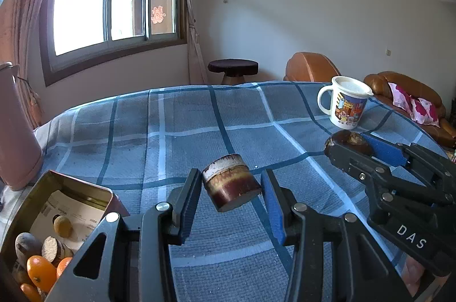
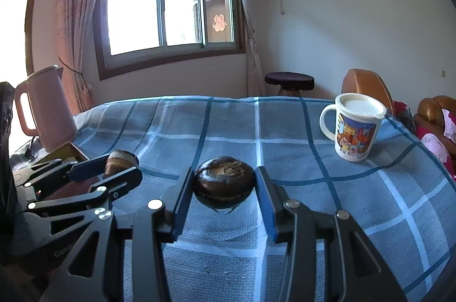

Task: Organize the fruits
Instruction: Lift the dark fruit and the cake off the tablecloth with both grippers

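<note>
Blue plaid tablecloth (image 1: 199,116). Pink kettle (image 2: 45,108), far left. Tin box (image 1: 57,205) with oranges, near left. Cartoon-print mug (image 2: 356,128), writing unreadable. Right gripper (image 2: 225,185), marked "DAS", clamps dark round fruit (image 2: 225,182) above cloth. Left gripper (image 1: 232,182) clamps brown cut sugarcane piece (image 1: 232,182) above cloth.

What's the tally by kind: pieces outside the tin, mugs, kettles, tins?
Pieces outside the tin: 2 (brown cut cylinder, dark round chestnut-like piece)
White cartoon-print mug: 1
Pink plastic kettle: 1
Open metal tin: 1
Total: 5
</note>
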Motion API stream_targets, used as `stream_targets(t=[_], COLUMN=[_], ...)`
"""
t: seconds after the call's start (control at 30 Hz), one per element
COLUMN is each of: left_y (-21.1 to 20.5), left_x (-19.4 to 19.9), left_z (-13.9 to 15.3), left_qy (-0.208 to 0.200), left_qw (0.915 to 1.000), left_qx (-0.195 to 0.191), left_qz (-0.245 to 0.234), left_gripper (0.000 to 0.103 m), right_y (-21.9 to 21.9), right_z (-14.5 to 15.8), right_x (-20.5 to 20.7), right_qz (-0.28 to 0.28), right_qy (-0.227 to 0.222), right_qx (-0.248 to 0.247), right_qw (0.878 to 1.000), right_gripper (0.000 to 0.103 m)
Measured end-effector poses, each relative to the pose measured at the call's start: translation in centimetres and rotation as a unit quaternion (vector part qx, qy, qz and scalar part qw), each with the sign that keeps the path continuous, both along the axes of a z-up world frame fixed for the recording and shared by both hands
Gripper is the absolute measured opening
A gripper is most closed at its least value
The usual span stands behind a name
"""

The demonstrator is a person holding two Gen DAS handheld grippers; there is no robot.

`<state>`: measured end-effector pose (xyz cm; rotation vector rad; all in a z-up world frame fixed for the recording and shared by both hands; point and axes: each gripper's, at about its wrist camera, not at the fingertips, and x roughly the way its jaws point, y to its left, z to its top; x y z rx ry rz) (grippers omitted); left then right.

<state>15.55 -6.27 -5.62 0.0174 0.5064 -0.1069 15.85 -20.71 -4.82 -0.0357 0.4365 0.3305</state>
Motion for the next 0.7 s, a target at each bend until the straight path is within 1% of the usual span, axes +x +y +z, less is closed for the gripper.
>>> stream_targets(t=[0.2, 0.7], left_y=[0.0, 0.1], left_x=[-0.5, -1.7], left_z=[0.2, 0.6], left_qy=[-0.013, -0.045], left_qw=[0.9999, 0.9990], left_qx=[0.003, 0.006], left_qz=[0.000, 0.008], left_gripper=[0.045, 0.045], right_y=[0.1, 0.0], right_z=[0.2, 0.5], right_x=[-0.6, -1.3], right_qz=[0.003, 0.005], right_qy=[-0.017, -0.039], right_qx=[-0.001, -0.001], right_qw=[1.000, 0.999], right_gripper=[0.046, 0.046])
